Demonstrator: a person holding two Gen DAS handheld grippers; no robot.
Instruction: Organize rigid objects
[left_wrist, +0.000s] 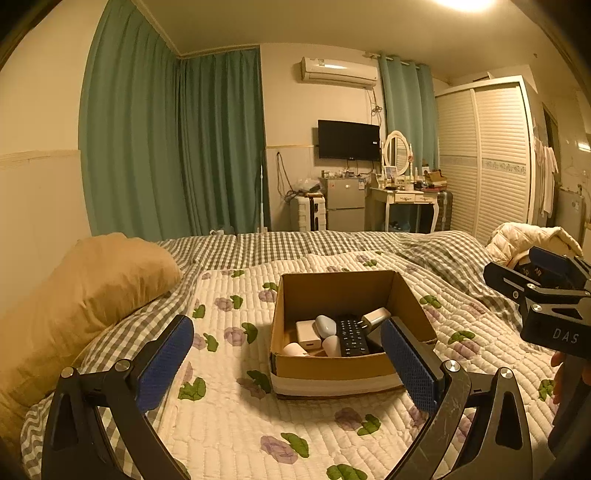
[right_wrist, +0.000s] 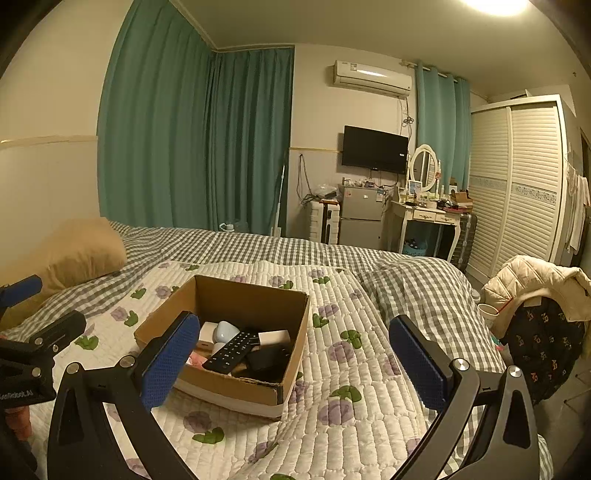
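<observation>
An open cardboard box (left_wrist: 334, 367) (right_wrist: 291, 306) sits on the quilted floral bedspread. Inside lie a black remote (left_wrist: 351, 334) (right_wrist: 232, 350), a pale blue mouse-like object (left_wrist: 325, 325) (right_wrist: 226, 331), white chargers (left_wrist: 307, 331) (right_wrist: 274, 336), small white cups (left_wrist: 331, 346) and a black item (right_wrist: 266, 360). My left gripper (left_wrist: 288, 365) is open and empty, held above the bed in front of the box. My right gripper (right_wrist: 291, 363) is open and empty, to the right of the box; it also shows in the left wrist view (left_wrist: 550, 284).
A tan pillow (left_wrist: 85, 295) (right_wrist: 74, 254) lies at the left. A checkered blanket (right_wrist: 406, 288) covers the far bed. A cream jacket and black backpack (right_wrist: 543, 332) sit at the right. Fridge, dresser and wardrobe stand beyond the bed.
</observation>
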